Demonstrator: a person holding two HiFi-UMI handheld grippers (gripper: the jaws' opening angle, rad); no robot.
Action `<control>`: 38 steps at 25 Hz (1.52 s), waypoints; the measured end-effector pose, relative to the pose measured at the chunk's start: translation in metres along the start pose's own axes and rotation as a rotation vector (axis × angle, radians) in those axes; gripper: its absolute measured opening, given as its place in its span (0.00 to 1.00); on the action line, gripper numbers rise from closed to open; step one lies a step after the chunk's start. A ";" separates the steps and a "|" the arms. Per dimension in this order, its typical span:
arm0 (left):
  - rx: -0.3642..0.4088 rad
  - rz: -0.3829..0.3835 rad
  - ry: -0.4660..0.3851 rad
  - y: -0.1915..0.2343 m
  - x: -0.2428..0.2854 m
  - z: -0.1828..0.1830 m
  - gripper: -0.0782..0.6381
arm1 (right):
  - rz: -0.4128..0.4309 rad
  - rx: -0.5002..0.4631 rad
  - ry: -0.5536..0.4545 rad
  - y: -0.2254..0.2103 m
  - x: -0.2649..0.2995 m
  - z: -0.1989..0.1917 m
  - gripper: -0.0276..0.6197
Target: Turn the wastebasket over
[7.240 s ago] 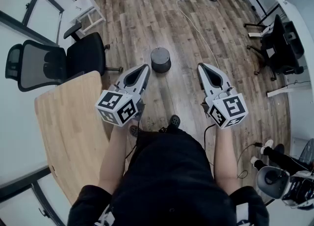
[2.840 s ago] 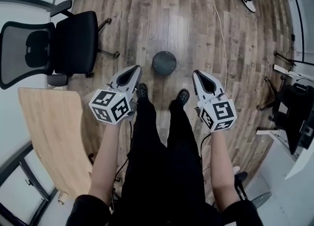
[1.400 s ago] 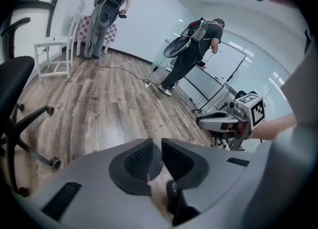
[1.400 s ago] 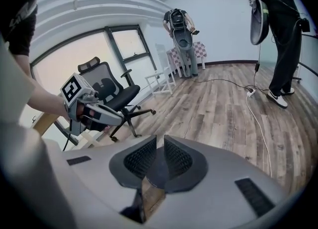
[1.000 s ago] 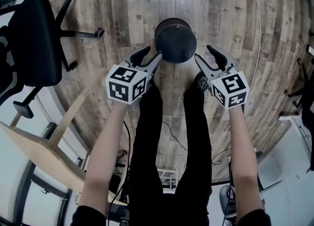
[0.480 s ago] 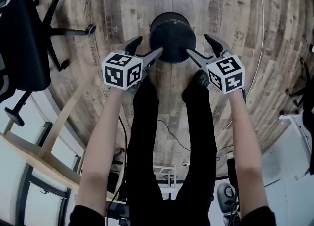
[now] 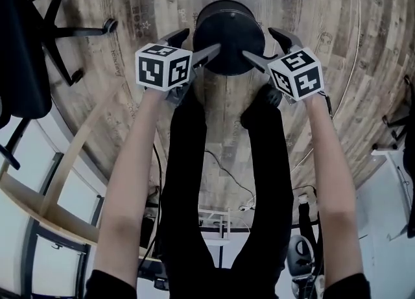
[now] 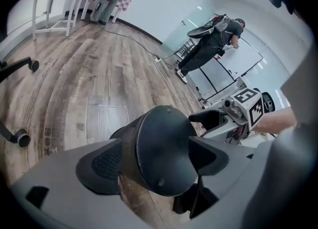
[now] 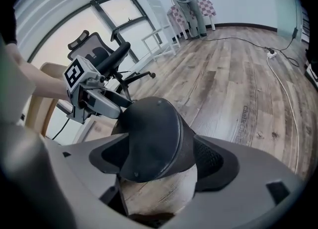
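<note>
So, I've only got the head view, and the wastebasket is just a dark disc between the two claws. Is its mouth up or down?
Observer: Down. In the left gripper view the wastebasket shows a closed flat end on top.
Reviewer: Are the claws gripping it?
Observer: Not that I can see. Both have just been opening, and the left claw and right claw each stand wide open with the wastebasket's top in the gap. Neither gripper view shows a pad pressing on it.
Reviewer: Anyone else around?
Observer: Yes, the left gripper view shows a person in dark clothes standing in the background.
</note>
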State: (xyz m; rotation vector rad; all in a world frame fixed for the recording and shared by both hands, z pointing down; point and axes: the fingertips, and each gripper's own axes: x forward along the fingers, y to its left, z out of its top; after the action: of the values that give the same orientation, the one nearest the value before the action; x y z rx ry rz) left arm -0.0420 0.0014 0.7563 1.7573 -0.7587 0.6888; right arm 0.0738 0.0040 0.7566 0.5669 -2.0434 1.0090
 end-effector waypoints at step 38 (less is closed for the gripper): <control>-0.093 -0.059 0.023 0.011 0.029 -0.021 0.69 | 0.162 0.124 0.029 -0.008 0.033 -0.009 0.62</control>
State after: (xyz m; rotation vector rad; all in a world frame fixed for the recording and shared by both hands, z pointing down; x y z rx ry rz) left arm -0.0340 0.0135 0.7909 1.6783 -0.7092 0.6233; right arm 0.0630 0.0048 0.7902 0.4529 -2.0362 1.2390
